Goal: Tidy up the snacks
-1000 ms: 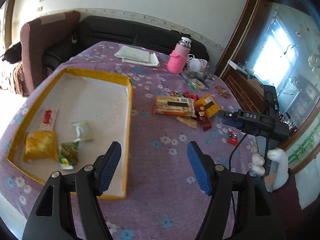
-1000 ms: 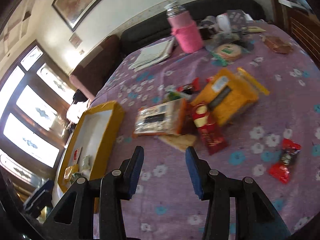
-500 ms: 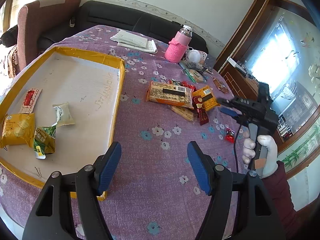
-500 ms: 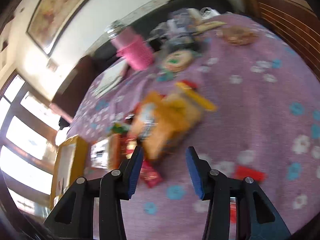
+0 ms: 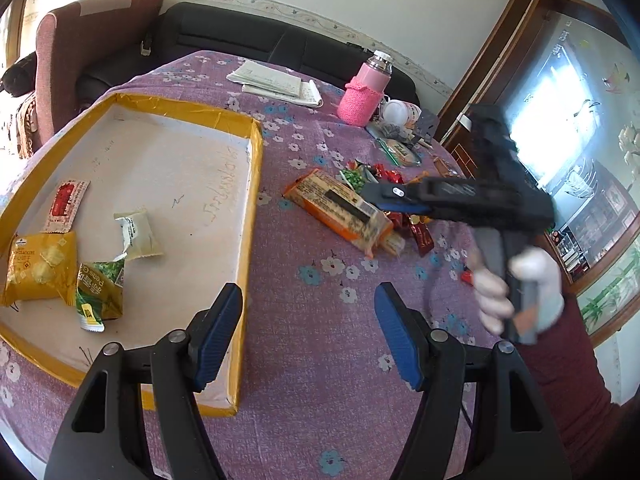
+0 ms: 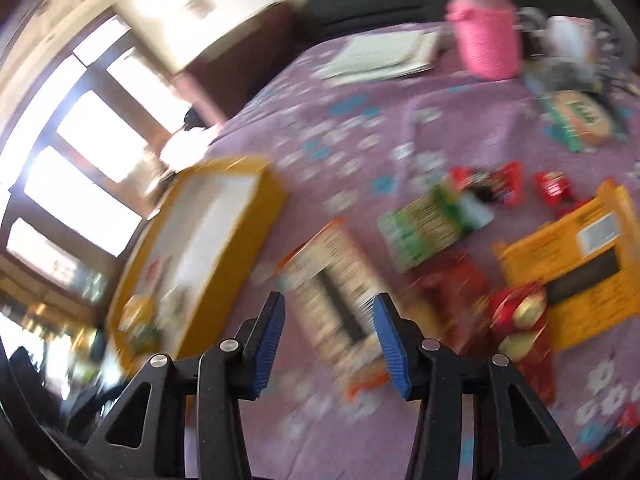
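While both my grippers hang over the purple flowered tablecloth [image 5: 320,360], the loose snacks lie in a heap mid-table.

My left gripper [image 5: 308,336] has its blue pads apart with nothing between them, beside the shallow yellow-rimmed cardboard tray [image 5: 252,184], where four small packets lie. My right gripper [image 6: 329,346], jaws apart and empty, hangs above the long orange biscuit packet [image 6: 340,292]; the green pea packet [image 6: 424,232] and yellow box [image 6: 580,260] lie just beyond, blurred.

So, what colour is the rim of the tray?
Yellow; the tray rim shows best in the left wrist view.
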`<action>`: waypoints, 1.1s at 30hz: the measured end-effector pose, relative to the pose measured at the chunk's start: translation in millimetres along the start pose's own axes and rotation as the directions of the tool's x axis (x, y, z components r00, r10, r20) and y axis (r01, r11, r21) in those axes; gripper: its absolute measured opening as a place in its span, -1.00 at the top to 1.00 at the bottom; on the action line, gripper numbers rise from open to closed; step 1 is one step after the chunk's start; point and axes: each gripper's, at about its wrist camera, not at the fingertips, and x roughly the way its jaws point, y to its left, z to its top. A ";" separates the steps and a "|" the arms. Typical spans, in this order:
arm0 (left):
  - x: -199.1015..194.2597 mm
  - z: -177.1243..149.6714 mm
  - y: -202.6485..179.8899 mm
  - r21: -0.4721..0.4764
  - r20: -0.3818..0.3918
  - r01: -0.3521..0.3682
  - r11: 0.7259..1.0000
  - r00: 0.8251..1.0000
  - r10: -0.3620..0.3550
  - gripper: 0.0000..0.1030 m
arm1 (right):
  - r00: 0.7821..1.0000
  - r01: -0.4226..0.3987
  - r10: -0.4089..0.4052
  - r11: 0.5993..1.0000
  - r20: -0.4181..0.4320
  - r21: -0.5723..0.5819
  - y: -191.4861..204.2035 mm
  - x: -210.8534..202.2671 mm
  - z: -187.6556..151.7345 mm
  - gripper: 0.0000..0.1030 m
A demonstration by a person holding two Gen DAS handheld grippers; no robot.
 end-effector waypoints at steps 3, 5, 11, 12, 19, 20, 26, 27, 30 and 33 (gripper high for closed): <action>11.1 -1.9 0.6 -0.013 -0.021 0.021 1.000 1.000 -0.021 -0.32 | 0.995 0.080 -0.080 0.997 0.051 -0.009 5.0 -17.4 -12.6 0.01; 15.0 -4.8 -1.9 -0.015 -0.033 0.035 0.999 0.999 -0.035 -0.32 | 0.982 0.168 -0.166 0.985 0.090 -0.025 5.6 -17.9 -11.5 -0.13; 4.9 -3.9 -3.0 -0.016 -0.016 0.024 1.000 1.000 -0.025 -0.32 | 0.981 0.172 -0.175 0.984 0.085 0.044 -3.6 16.8 9.7 -0.06; 2.4 -2.8 -1.5 -0.018 -0.010 0.018 1.000 1.000 -0.018 -0.32 | 0.987 0.142 -0.147 0.988 0.068 0.063 -4.1 23.6 9.0 0.10; 6.4 -2.0 1.3 -0.007 -0.015 0.019 1.000 1.000 -0.019 -0.32 | 0.994 -0.081 0.086 0.993 -0.060 0.084 8.0 31.0 -29.8 0.33; 7.8 -3.0 0.2 -0.001 -0.018 0.020 1.000 1.000 -0.020 -0.32 | 0.995 -0.085 0.088 0.993 -0.038 0.077 7.6 22.1 -33.9 0.33; 21.4 -6.9 -13.0 0.041 -0.052 0.028 0.999 0.998 -0.026 -0.32 | 0.966 0.186 -0.195 0.980 0.168 0.068 -21.3 -31.5 -45.9 -0.19; 22.9 -8.0 -15.0 0.045 -0.058 0.030 0.999 0.998 -0.027 -0.32 | 0.960 0.216 -0.223 0.975 0.167 0.059 -25.9 -29.7 -46.1 -0.19; 23.5 -8.3 -19.9 0.058 -0.060 0.021 0.998 0.998 -0.018 -0.32 | 0.953 0.264 -0.268 0.963 0.144 0.049 -35.0 -14.5 -44.9 -0.19; 21.6 -2.4 -24.6 0.076 -0.049 0.003 0.997 0.999 0.001 -0.32 | 0.957 0.264 -0.265 0.964 0.113 0.027 -34.5 4.0 -44.2 -0.19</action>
